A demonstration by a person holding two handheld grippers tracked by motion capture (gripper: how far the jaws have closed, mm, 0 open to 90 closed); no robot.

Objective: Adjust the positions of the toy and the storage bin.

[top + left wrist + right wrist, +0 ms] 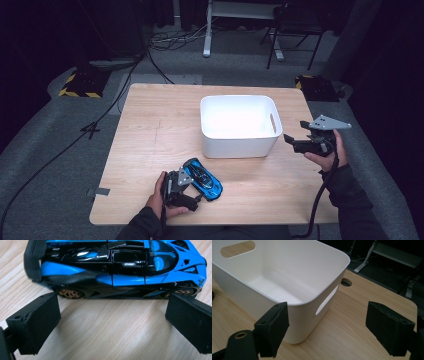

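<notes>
Toy car (202, 178), blue and black, low and wedge-shaped, standing on its wheels on the worktop (150, 145) near the front edge, well apart from the white bin (239, 126) at centre-right. Left claw (187, 186) set just beside the car; in the left gripper view, jaws spread wide and lined up along the near flank, one black pad (35, 325) close by the rear wheel (69, 293) and the other by the front wheel (180, 292), neither seen pressing on the body. Nothing gripped. Right claw (296, 134) held above the worktop's right edge beside the bin, jaws apart and empty; in the right gripper view, bin corner and side handle slot (327, 300) lying ahead of the pads. Car judged rigid and light to moderate in weight, probably die-cast or hard plastic. Glossy painted shell and smooth canopy (160, 260) judged slippery under the pads; free-rolling wheels likely to let it creep along the wood if nudged endways. Rear wing (32, 260) and nose edges judged thin and breakable, unfit as hold points. Recommended hold: across the width at mid-body, between the wheel arches, pads flat on the two flanks, low enough to avoid riding up the sloped roof. Lengthwise grip, nose to tail, judged poorer: tapered ends and risk to the wing. Firm, not crushing, closure advised. Bin seen empty, walls stiff and thin.
</notes>
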